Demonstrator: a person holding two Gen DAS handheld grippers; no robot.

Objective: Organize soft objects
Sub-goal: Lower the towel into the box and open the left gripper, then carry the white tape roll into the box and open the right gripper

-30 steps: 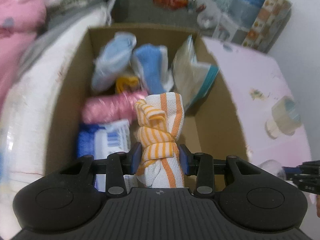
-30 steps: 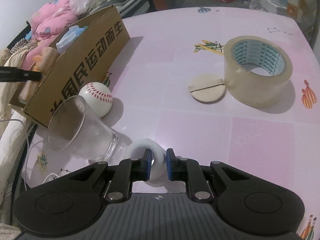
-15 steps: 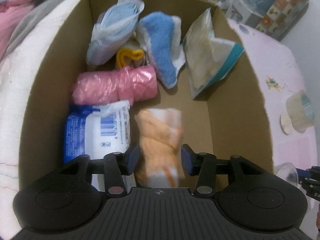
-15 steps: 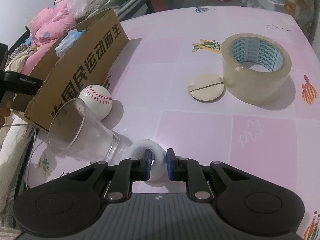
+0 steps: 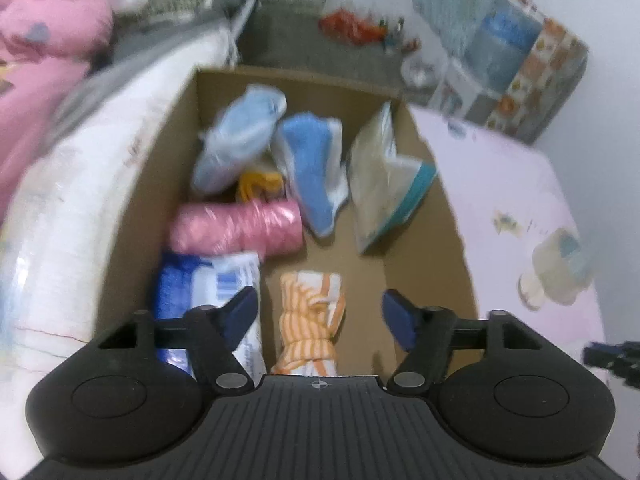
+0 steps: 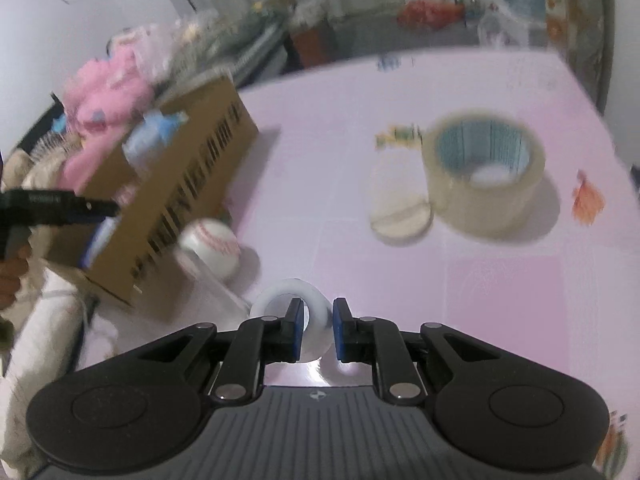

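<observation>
Pink patterned tabletop [image 6: 460, 128] fills the right wrist view, with a cardboard box [image 5: 424, 240] at its left edge beside heaped bedding. In the left wrist view the left gripper [image 5: 320, 312] hangs over the box with its jaws spread wide and nothing between them. A second ago those jaws were clamped on the orange-striped towel [image 5: 312, 312]; half a second ago they had parted and the towel was dropping. Now it lies on the box floor at lower centre of the frame, just beside the blue-and-white pack [image 5: 208, 276], with the pink roll [image 5: 236, 228], blue cloth [image 5: 312, 168] and clear bag [image 5: 384, 184] further up. That item looks put away, and the left gripper seems free for the next one.

The right gripper [image 6: 316, 328], at lower centre of its view, has its jaws nearly closed on the rim of a small white ring [image 6: 316, 316], as in the earlier frames. Its view has lifted, which suggests the ring is being carried off the table. A baseball [image 6: 212, 244] and a glass [image 6: 208, 284] sit at left by the box; a tape roll [image 6: 488, 184] and a round disc [image 6: 400, 208] sit at right. Both views are motion-blurred.
</observation>
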